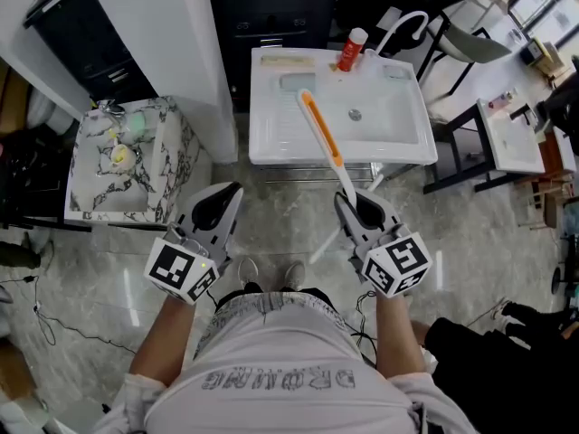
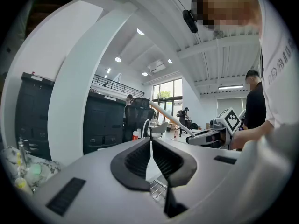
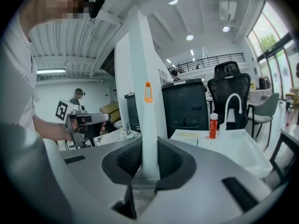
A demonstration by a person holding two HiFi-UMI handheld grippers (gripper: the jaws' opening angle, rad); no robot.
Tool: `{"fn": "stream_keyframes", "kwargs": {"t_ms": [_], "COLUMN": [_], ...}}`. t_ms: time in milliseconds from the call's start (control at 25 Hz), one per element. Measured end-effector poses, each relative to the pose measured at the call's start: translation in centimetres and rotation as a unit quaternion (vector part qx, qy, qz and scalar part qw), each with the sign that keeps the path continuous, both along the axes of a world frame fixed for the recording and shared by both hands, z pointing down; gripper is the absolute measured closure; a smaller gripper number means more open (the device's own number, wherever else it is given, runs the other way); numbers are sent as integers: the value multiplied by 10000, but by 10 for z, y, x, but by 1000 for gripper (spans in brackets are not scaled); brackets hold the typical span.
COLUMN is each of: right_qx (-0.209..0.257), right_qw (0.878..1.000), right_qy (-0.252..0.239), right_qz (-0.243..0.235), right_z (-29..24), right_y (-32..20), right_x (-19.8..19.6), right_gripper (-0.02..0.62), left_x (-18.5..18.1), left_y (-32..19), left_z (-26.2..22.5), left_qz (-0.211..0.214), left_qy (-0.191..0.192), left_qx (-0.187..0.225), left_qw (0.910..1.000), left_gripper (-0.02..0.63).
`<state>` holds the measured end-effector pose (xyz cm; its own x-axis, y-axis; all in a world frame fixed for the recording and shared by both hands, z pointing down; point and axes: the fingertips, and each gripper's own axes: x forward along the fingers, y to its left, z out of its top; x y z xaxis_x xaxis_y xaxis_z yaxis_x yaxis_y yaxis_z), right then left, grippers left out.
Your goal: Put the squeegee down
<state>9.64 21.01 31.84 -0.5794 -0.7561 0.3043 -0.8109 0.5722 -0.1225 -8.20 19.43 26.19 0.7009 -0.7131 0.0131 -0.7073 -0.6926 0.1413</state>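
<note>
The right gripper (image 1: 347,204) is clamped on the white handle of the squeegee (image 1: 318,127), whose orange-striped far end reaches toward 11 o'clock over the sink (image 1: 409,148). It is best lowered until it rests flat on the basin, and only then released. The left gripper (image 1: 228,199), at 9 o'clock, is closed and empty.

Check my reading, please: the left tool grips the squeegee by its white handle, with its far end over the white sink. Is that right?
Not quite: it is the right tool that grips the squeegee by its white handle, with its far end over the white sink. The right gripper view shows the handle between its jaws; the left tool holds nothing.
</note>
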Motion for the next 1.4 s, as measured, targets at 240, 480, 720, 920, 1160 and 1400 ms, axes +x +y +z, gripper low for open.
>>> {"fn": "stream_keyframes", "kwargs": {"t_ms": [240, 480, 720, 920, 1160, 1400], "right_qx": [15, 27, 51, 71, 108, 124], "right_qw": [10000, 9999, 9995, 9991, 9989, 9989], "right_qy": [-39, -83, -106, -112, -160, -173], "right_qz": [-35, -122, -282, -397, -422, -406], "right_z": [1, 1, 4, 5, 5, 12], "right_y": [4, 8, 13, 16, 14, 9], "right_x": [10, 27, 47, 63, 76, 80], "right_gripper": [522, 523, 523, 523, 523, 523], "left_x": [12, 30, 53, 70, 83, 86], "left_y": [4, 11, 21, 28, 30, 25], "left_z": [-1, -1, 3, 5, 6, 9], "left_qz": [-12, -90, -231, -317, -342, -336], "left_qy": [-22, -58, -77, -99, -149, -173], "left_qx": [27, 27, 36, 40, 45, 78], "left_qw": [10000, 9999, 9997, 9994, 9993, 9993], "left_gripper": [580, 580, 578, 580, 580, 580]}}
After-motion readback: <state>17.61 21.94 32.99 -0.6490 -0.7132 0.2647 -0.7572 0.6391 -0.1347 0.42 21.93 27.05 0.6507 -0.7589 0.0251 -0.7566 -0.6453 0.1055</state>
